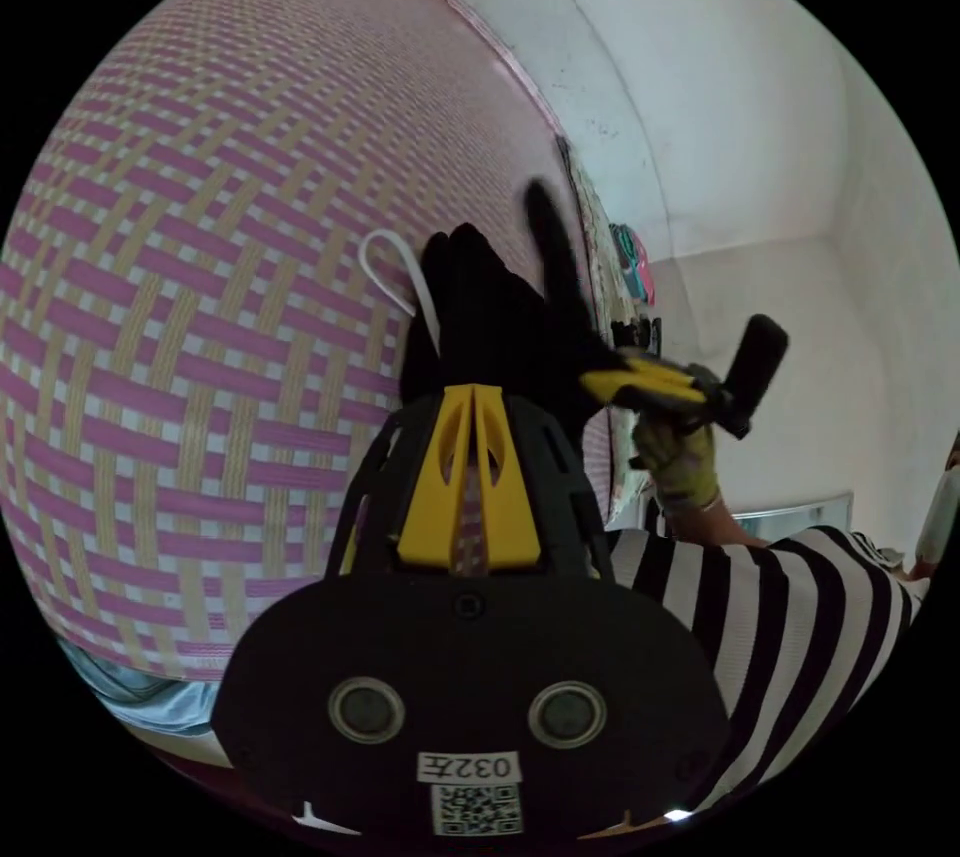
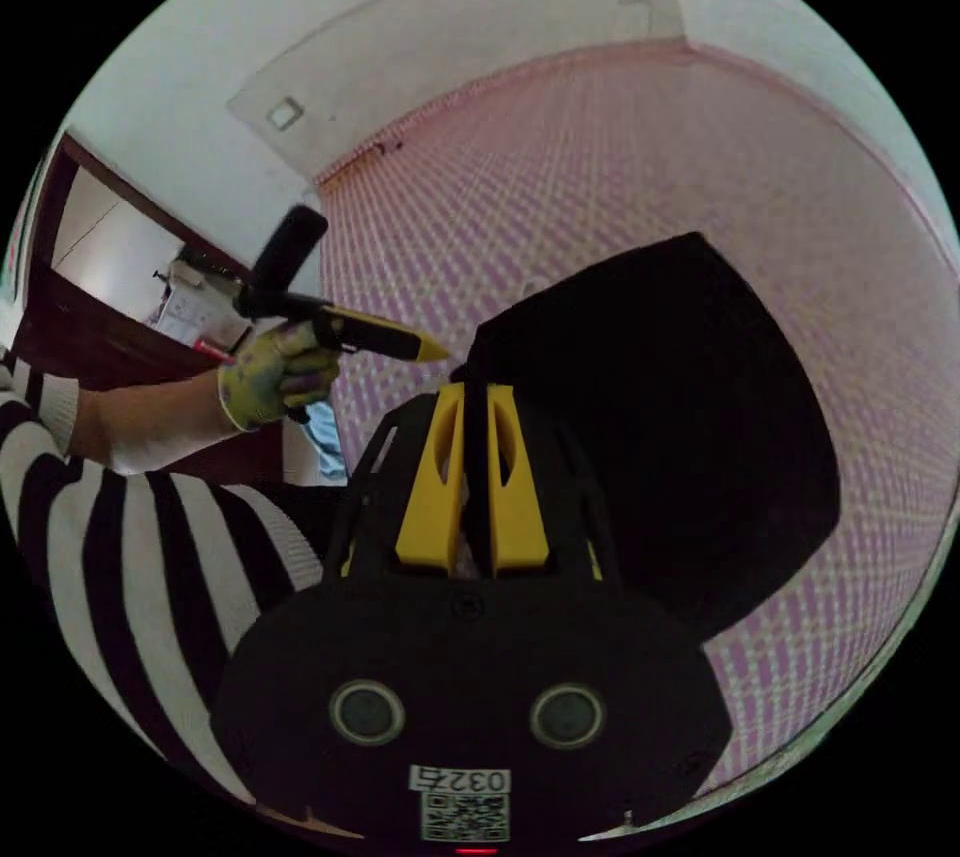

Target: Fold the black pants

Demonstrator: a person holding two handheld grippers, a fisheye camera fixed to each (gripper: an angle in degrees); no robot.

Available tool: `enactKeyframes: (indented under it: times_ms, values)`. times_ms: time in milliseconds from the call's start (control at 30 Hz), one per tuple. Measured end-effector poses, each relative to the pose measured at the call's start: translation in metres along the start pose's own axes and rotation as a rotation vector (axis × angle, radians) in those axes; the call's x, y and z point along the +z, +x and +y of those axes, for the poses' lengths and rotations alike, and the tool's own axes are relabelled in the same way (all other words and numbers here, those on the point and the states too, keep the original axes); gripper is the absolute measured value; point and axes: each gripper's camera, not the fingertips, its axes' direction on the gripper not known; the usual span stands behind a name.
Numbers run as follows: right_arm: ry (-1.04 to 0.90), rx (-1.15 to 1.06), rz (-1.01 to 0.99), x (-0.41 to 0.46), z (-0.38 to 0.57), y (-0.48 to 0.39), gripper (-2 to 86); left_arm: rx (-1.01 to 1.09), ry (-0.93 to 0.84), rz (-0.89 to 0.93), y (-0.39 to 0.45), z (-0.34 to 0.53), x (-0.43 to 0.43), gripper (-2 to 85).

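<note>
I am looking along my left tongs [image 1: 478,392], whose yellow jaws sit drawn close together on a bunched fold of the black pants [image 1: 490,317]. The cloth rises in a dark clump just past the tips, so I judge the edge is pinched to lift it. A white drawstring loop [image 1: 390,262] curls out beside the clump. Behind lies a woven mat [image 1: 200,297] of pink and tan strips, the surface the pants rest on.

My right tongs [image 1: 640,384] come in from the side, carried by a gloved hand [image 1: 680,462] with a black-and-white striped sleeve [image 1: 790,597] behind it. Their tips meet the same dark cloth.

From the right gripper view, that view's own yellow jaws are narrow, with a dark strip between them, which I take for pant fabric held. Beyond, the pants spread as a broad black sheet over the mat. Both corners seem raised together so the cloth can be carried over into a fold.
</note>
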Motion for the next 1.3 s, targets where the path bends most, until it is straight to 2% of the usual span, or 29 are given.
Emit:
enactKeyframes:
  times_ms: [67,400,500,533,567,600,733,867,1000,1067,1200,1300]
  values:
    - [-0.094,-0.002,-0.018,0.033,-0.007,0.002,3.9,0.003,-0.013,0.009,-0.008,0.002,0.005,-0.9]
    - [-0.107,-0.042,0.064,0.009,-0.022,0.004,5.0,0.089,0.073,0.136,-0.013,-0.013,0.009,-0.9]
    - [-0.182,-0.008,-0.103,0.035,-0.019,0.025,7.6,0.117,-0.021,0.101,-0.006,-0.029,0.030,-0.9]
    - [-0.196,0.023,-0.242,0.034,-0.016,0.036,6.8,0.127,-0.075,0.090,-0.003,-0.034,0.041,-0.9]
    - [-0.151,0.026,-0.355,0.022,-0.010,0.046,6.0,0.142,-0.122,0.083,0.001,-0.038,0.051,-0.9]
    - [-0.116,0.034,-0.371,0.013,-0.005,0.051,5.5,0.154,-0.141,0.082,0.003,-0.040,0.056,-0.9]
    - [0.044,0.206,-0.198,-0.044,0.052,0.101,2.1,0.266,-0.256,0.036,0.023,-0.042,0.077,-0.9]
    - [0.033,0.360,-0.219,-0.055,0.124,0.150,-0.7,0.366,-0.444,-0.029,0.025,-0.035,0.104,-0.9]
    - [0.066,0.472,-0.206,-0.053,0.179,0.173,-1.0,0.415,-0.426,-0.044,0.017,-0.033,0.105,-1.0]
    - [0.171,0.520,-0.281,-0.059,0.201,0.187,-1.0,0.408,-0.430,-0.025,0.010,-0.035,0.112,-1.0]
    - [0.135,0.512,-0.298,-0.076,0.199,0.199,-1.0,0.350,-0.465,0.033,0.012,-0.045,0.113,-0.9]
    - [0.208,0.501,-0.309,-0.109,0.202,0.215,-1.0,0.367,-0.430,0.023,0.030,-0.054,0.102,-0.9]
